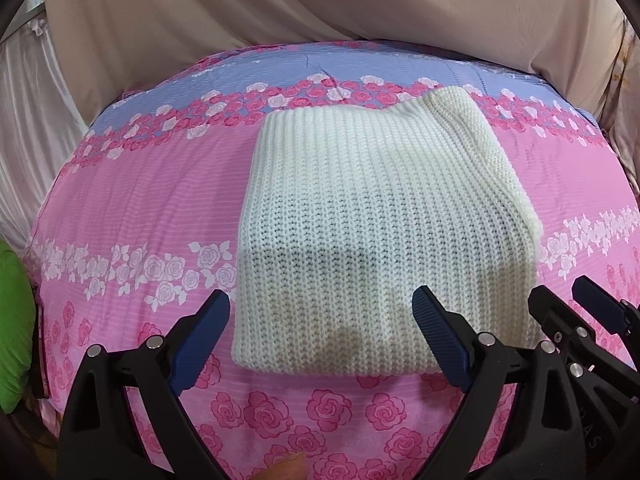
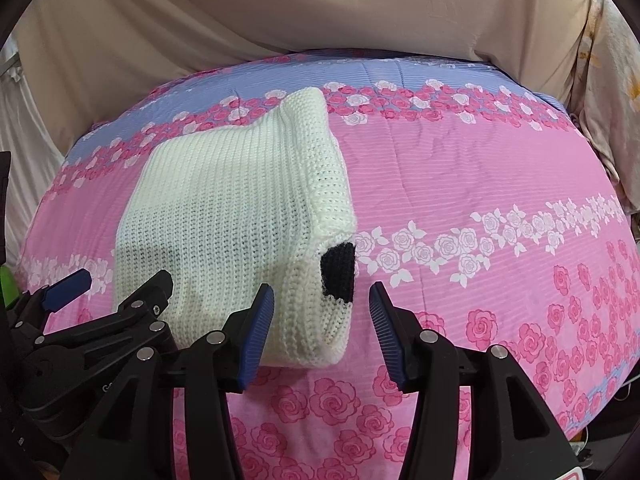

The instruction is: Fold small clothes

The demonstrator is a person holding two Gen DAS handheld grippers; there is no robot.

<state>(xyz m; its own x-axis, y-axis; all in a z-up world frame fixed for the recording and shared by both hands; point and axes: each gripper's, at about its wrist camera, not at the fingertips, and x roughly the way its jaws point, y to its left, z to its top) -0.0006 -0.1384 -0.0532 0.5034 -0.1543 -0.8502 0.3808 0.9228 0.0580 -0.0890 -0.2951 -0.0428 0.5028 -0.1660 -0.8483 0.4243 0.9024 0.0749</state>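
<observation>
Hidden: the knit garment (image 1: 372, 232) is folded, so its inner layers cannot be made out; a black knitted patch (image 2: 339, 276) peeks from the fold at 3 o'clock of the bundle in the right wrist view.
Cut off: a green object (image 1: 12, 320) at 9 o'clock, shape unclear.
Garment: cream, chunky ribbed knit, a rough rectangle lying flat on the bed (image 1: 140, 208).
Bed: pink and lilac sheet printed with roses; beige cloth (image 1: 320, 8) draped behind at 12 o'clock.
Left gripper (image 1: 322, 312): fingers spread wide, holding nothing, the right-hand blue ribbed pad (image 1: 436, 332) over the garment's near edge.
Right gripper (image 2: 322, 308): fingers spread, holding nothing, at the garment's near corner.
</observation>
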